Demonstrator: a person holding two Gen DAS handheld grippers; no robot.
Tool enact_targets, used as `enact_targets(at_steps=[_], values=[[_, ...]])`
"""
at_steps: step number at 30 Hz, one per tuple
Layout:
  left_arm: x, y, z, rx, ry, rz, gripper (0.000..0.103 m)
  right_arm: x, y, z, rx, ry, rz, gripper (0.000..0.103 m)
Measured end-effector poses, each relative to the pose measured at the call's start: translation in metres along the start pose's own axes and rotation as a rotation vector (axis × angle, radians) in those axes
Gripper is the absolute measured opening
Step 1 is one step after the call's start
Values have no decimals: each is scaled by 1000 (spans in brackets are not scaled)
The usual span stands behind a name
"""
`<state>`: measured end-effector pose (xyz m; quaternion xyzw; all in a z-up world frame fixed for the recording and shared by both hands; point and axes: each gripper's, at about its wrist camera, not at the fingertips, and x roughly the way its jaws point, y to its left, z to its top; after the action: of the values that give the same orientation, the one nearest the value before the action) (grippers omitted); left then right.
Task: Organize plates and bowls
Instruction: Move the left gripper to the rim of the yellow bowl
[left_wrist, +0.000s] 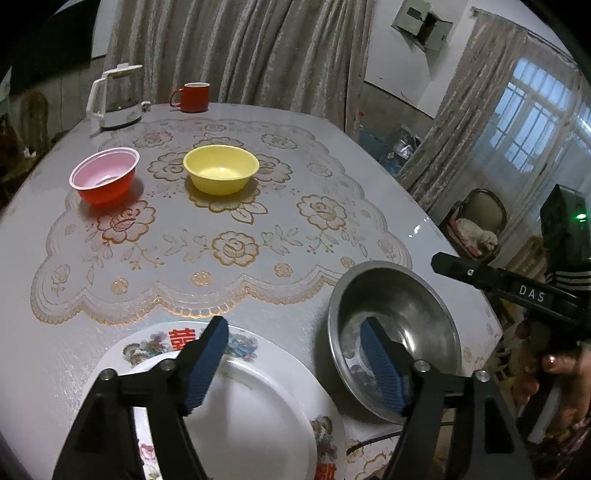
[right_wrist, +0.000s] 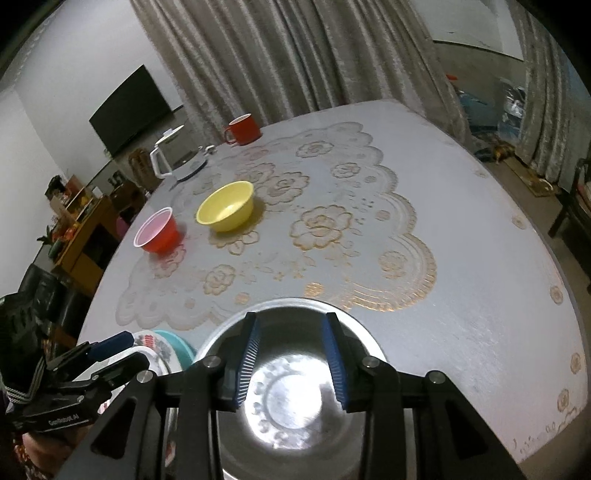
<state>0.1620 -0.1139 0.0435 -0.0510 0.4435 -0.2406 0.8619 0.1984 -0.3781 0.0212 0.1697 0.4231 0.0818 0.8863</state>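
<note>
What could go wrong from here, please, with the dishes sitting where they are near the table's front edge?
1. The shiny steel bowl sits near the edge of the round table; a nudge from the right gripper hovering above it might push it off.
2. The small white plate lies on the flowered plate; it may slide if the open left gripper brushes it.

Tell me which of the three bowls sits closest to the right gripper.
The metal bowl, directly beneath the right gripper at the near table edge. The yellow bowl and the red bowl stand far off on the lace mat.
</note>
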Motion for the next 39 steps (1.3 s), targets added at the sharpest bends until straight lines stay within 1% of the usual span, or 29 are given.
enact_targets(at_steps=[3, 6, 9, 13, 17, 24, 27, 29, 31, 33, 37, 39], values=[[2, 9, 6, -34, 14, -16, 79, 10, 8, 5, -3, 31, 18, 35], [4, 19, 16, -47, 19, -9, 83, 20, 15, 11, -15, 51, 22, 36], [7, 33, 25, -74, 25, 7, 85, 28, 20, 18, -21, 71, 25, 38], [16, 54, 38, -125, 49, 13, 86, 42, 24, 29, -22, 104, 35, 38], [26, 73, 55, -172, 63, 33, 86, 61, 31, 45, -11, 147, 62, 38], [45, 93, 88, -207, 32, 74, 86, 93, 47, 76, 2, 201, 105, 38], [57, 102, 98, -243, 38, 65, 86, 109, 51, 91, 8, 213, 104, 38], [64, 104, 103, -259, 44, 57, 86, 116, 50, 99, 7, 211, 88, 38], [71, 105, 108, -263, 45, 46, 86, 125, 50, 107, 3, 210, 88, 38], [80, 105, 114, -260, 44, 42, 86, 136, 49, 115, 2, 213, 64, 39], [92, 107, 122, -269, 28, 23, 86, 157, 43, 125, 19, 230, 44, 39], [98, 109, 125, -270, 33, 8, 86, 168, 40, 129, 28, 245, 49, 39]])
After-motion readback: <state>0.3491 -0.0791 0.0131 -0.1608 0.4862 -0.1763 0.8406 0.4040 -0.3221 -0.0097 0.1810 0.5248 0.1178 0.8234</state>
